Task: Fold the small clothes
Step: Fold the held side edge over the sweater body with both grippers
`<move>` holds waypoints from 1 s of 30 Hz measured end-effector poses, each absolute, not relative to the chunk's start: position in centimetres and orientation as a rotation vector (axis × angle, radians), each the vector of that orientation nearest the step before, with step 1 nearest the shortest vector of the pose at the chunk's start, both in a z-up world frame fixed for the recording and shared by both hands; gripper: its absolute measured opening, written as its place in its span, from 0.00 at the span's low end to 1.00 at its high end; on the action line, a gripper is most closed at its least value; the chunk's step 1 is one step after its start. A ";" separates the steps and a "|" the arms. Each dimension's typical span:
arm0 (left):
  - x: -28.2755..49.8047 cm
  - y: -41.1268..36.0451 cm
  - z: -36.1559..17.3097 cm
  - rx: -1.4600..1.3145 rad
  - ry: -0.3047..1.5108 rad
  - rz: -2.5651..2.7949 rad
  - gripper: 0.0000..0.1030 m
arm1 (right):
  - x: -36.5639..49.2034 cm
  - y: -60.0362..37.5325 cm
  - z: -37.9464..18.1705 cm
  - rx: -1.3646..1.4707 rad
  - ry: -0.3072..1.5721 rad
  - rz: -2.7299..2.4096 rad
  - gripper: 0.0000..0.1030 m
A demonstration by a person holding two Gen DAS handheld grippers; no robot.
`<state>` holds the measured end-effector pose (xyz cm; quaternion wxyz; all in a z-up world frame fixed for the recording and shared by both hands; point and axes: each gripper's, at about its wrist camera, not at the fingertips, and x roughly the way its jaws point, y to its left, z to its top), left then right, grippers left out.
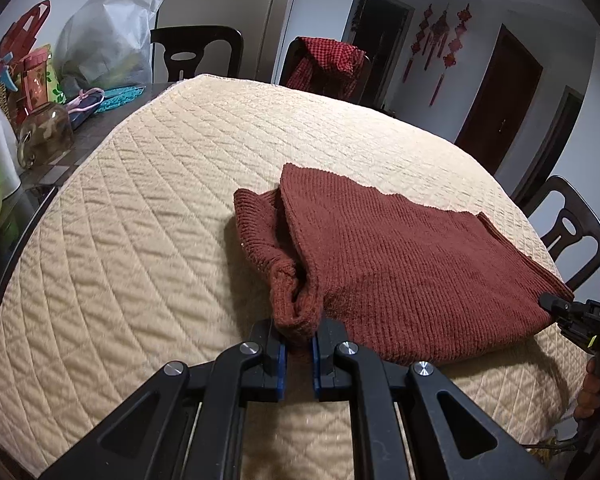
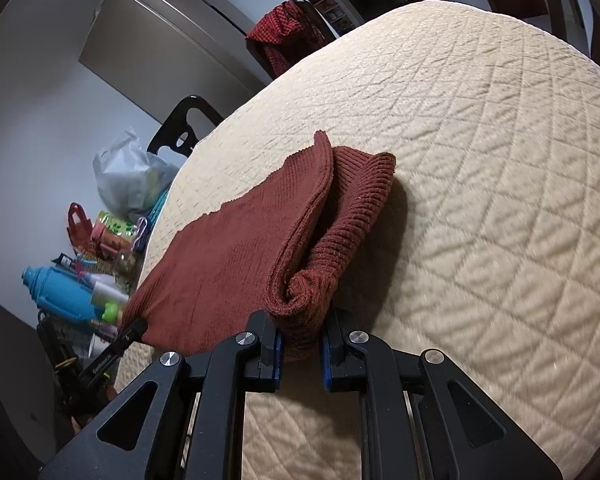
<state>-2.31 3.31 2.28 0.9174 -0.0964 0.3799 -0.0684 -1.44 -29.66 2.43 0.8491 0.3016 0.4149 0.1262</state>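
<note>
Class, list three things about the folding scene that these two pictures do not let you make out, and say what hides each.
1. Left wrist view: what the jar holds; too murky.
2. Right wrist view: the left gripper, mostly hidden; only a fingertip shows at the sweater.
3. Both views: the quilt hides the table under it.
4. Left wrist view: the right gripper, cut off by the edge.

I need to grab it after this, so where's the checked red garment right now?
In the left wrist view the checked red garment hangs over a dark chair back beyond the quilted table's far edge, behind the rust sweater.
</note>
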 end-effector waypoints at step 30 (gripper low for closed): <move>0.1 2.7 1.1 -0.198 0.799 -0.183 0.17 | -0.9 -29.3 1.9 0.395 0.822 0.190 0.10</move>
